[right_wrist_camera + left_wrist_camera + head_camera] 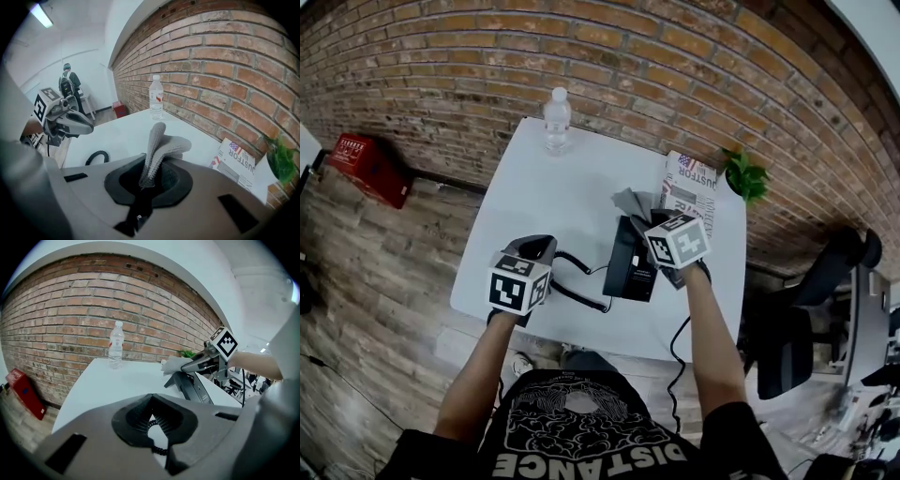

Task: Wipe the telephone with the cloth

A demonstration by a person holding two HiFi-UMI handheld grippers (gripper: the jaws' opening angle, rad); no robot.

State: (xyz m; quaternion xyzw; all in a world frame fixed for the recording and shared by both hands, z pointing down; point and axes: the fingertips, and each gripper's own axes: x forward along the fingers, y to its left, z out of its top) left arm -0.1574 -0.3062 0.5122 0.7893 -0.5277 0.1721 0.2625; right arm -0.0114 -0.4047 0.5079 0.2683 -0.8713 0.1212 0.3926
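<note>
**Counts, head view.** Table [562, 187]: one. Water bottle [557, 119], at its 12 o'clock edge: one. Telephone [630, 265]: one, with one coiled cord [97, 156]. Cloth [636, 202]: one. Printed paper [689, 187], 2 o'clock: one. Potted plant [746, 174]: one. Grippers: two, the left gripper [536, 247] and the right gripper [647, 214]. Red box [367, 167] on the floor, 10 o'clock: one. Office chair [797, 319], 4 o'clock: apparently one. Distant person [68, 79], right gripper view: one.

- We see a white table [572, 178] against the brick wall.
- A water bottle [557, 120] stands at its far edge.
- A black telephone [630, 262] and its coiled cord [581, 281] lie near the front.
- A printed box [689, 187] and a potted plant [746, 175] occupy the far right corner.
</note>
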